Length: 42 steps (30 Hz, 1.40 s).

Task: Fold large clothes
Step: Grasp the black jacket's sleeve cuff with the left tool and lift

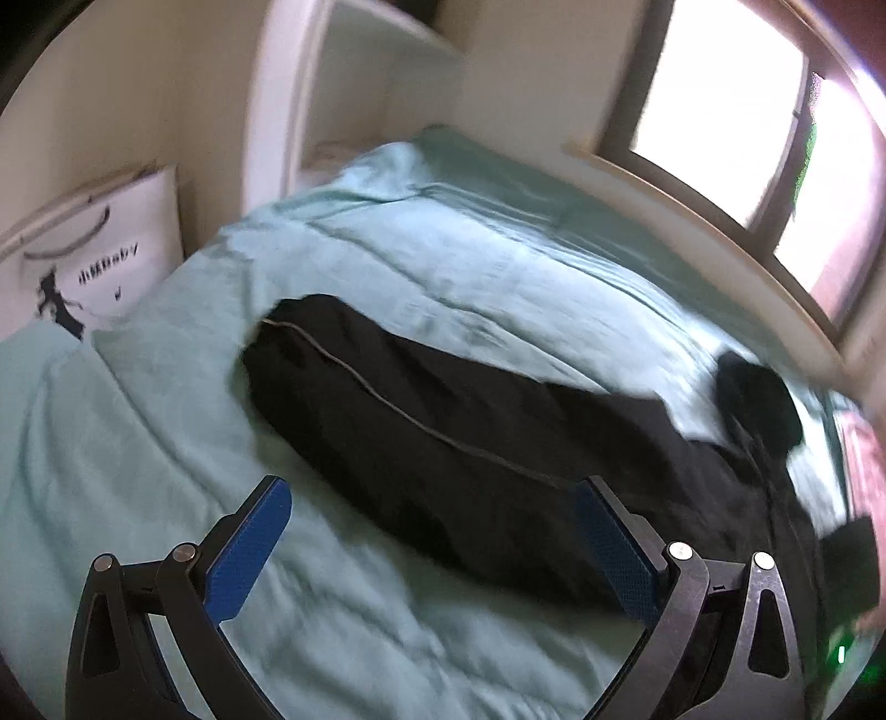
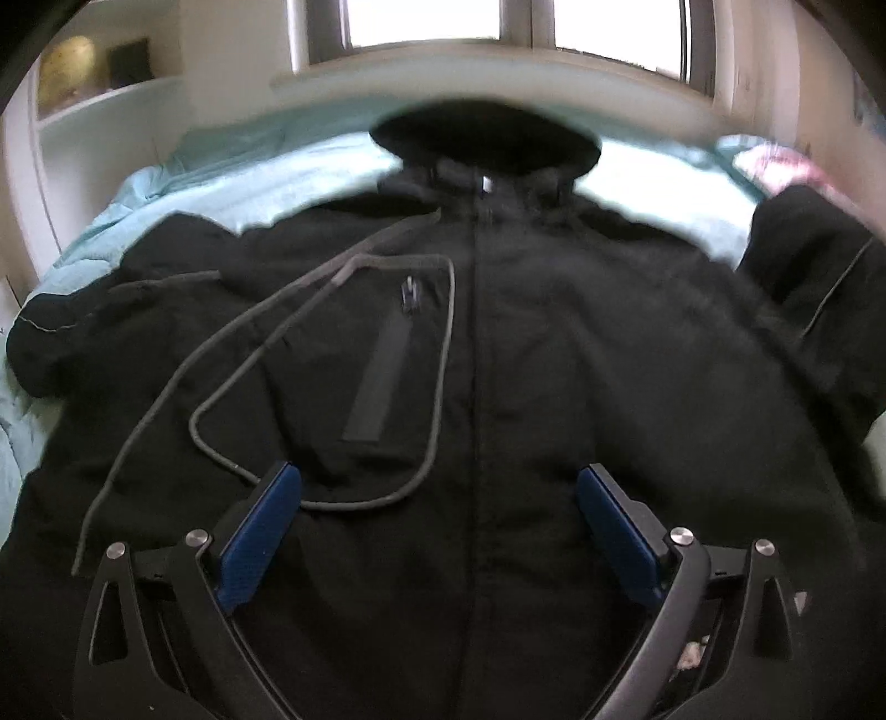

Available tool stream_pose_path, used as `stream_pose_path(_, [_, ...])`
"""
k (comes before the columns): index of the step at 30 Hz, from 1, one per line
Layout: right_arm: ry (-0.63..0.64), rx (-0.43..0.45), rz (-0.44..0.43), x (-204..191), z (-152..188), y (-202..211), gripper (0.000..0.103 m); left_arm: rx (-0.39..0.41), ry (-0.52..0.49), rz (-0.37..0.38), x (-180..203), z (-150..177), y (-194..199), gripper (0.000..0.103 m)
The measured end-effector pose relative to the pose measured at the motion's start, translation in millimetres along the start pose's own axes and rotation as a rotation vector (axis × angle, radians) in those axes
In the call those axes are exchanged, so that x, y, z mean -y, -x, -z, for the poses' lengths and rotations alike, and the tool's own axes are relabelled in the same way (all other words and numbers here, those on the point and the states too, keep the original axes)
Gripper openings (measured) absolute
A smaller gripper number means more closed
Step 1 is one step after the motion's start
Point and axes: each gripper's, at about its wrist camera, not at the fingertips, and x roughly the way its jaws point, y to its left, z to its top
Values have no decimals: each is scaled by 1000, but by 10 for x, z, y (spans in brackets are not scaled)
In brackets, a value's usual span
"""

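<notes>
A black jacket (image 2: 498, 360) lies front-up and spread flat across the bed (image 1: 387, 249), hood toward the window (image 2: 421, 22), laid out ready for folding. The left claw (image 1: 432, 498) hangs wide apart over its outstretched sleeve (image 1: 387, 399), gripping nothing. The right claw (image 2: 437, 487) hovers equally spread and empty above the chest, probably choosing a first hold.

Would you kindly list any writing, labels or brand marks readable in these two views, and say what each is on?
White paper bag beside the bed: one line of dark characters next to a black figure, too blurred to read.
Black jacket: small pale tab at the collar, no legible text.
Nothing else bears writing.
</notes>
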Motion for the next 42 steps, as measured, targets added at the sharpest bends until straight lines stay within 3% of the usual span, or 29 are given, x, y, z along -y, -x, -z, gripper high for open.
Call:
stream_pose_path(3, [-19,18,-14,47,-1,29,101,-7,99,-78,-361,-152,-450,102])
stream_pose_path(7, [-28,11,-23,71,-8,22,101,-56,247,-61,-732,-149,-977,101])
stream_pose_path(10, [-26,0,-21,56,-11,2,101,-29,234,-70,-741,-155,-1149,97])
stream_pose_path(11, [-24,-3,-19,57,-13,-18,101,-21,220,-70,-721,-178,-1177,90])
stream_pose_path(12, [-23,-4,-18,55,-14,-20,101,-15,204,-70,-686,-195,-1198,76])
stream_pose_path(13, [-23,-4,-17,53,-14,-23,101,-16,194,-78,-652,-213,-1219,72])
stream_pose_path(14, [-22,-5,-16,55,-18,-33,101,-4,183,-78,-625,-223,-1212,60])
stream_pose_path(15, [-20,-7,-14,51,-20,-41,101,8,177,-71,-611,-240,-1183,42])
stream_pose_path(16, [-18,-10,-11,46,-23,-49,101,19,174,-70,-611,-264,-1162,33])
stream_pose_path(19, [-15,-12,-9,45,-10,-44,101,89,177,-58,-606,-283,-982,25])
stream_pose_path(21, [-16,-15,-10,47,-13,-49,101,111,166,-99,-604,-254,-901,24])
stream_pose_path(23, [-15,-18,-10,47,-14,-56,101,18,192,-160,-724,-231,-1109,24])
stream_pose_path(25, [-14,-19,-9,44,-11,-53,101,-20,203,-160,-756,-208,-1204,24])
stream_pose_path(28, [-15,-20,-8,47,-13,-58,101,40,82,-185,-466,-245,-959,22])
stream_pose_path(31, [-14,-20,-5,44,-12,-60,101,131,-35,-149,-76,-277,-533,21])
stream_pose_path(37, [-33,-12,29,121,-43,134,101,316,-276,17,1059,-145,534,20])
stream_pose_path(42, [-42,63,83,323,-110,710,101,336,-420,177,1982,213,914,20])
